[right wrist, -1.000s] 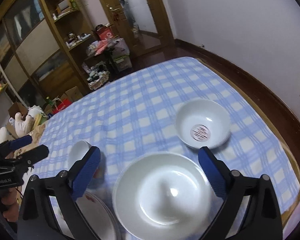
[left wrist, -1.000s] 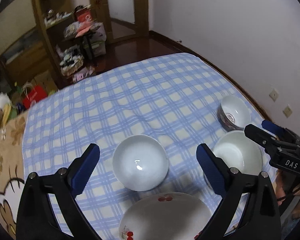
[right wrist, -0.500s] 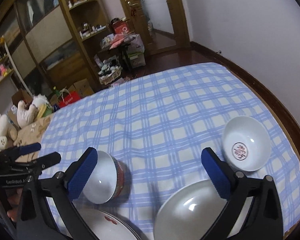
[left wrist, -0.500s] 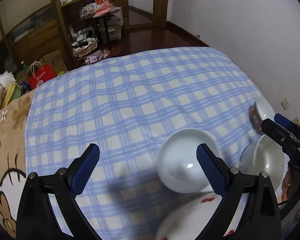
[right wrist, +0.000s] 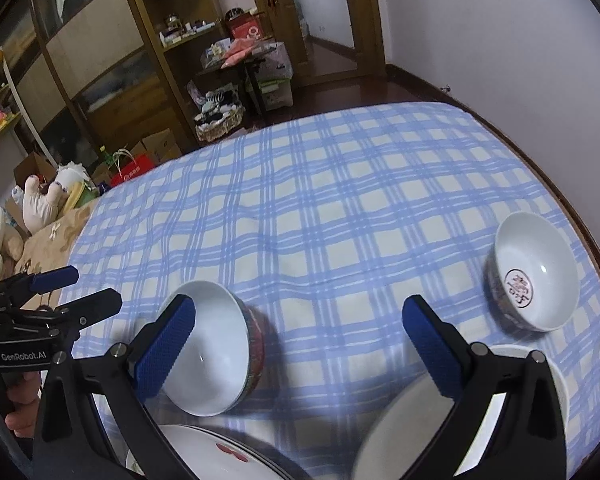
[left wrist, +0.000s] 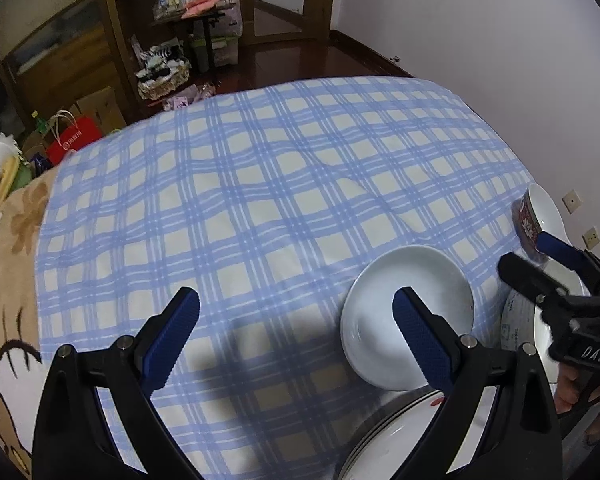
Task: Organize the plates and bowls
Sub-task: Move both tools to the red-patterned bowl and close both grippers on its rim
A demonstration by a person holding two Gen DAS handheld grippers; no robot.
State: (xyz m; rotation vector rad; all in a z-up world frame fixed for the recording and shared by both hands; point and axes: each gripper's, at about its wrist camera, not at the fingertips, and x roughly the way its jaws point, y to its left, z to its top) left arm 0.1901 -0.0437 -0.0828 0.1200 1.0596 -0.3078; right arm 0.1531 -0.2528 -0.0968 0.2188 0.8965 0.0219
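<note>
A white bowl with a red-patterned outside (left wrist: 408,316) (right wrist: 216,344) sits on the blue checked tablecloth (left wrist: 260,200). A second bowl with a red emblem inside (right wrist: 536,272) (left wrist: 536,216) stands at the right edge. A large white deep plate (right wrist: 420,420) (left wrist: 524,328) and a stack of white plates with red marks (left wrist: 404,440) (right wrist: 220,456) lie near me. My left gripper (left wrist: 296,336) is open and empty above the cloth, left of the bowl. My right gripper (right wrist: 300,348) is open and empty, between bowl and deep plate.
The table's dark wooden rim (right wrist: 572,208) runs close to the white wall on the right. A beige flowered cover (left wrist: 4,240) lies at the left. Shelves, boxes, a red bag (left wrist: 74,138) and a basket (right wrist: 220,120) crowd the floor beyond the table.
Both grippers have swung left and tilted up: the bowls and plates slid right and down in both views. Both stay open and empty.
</note>
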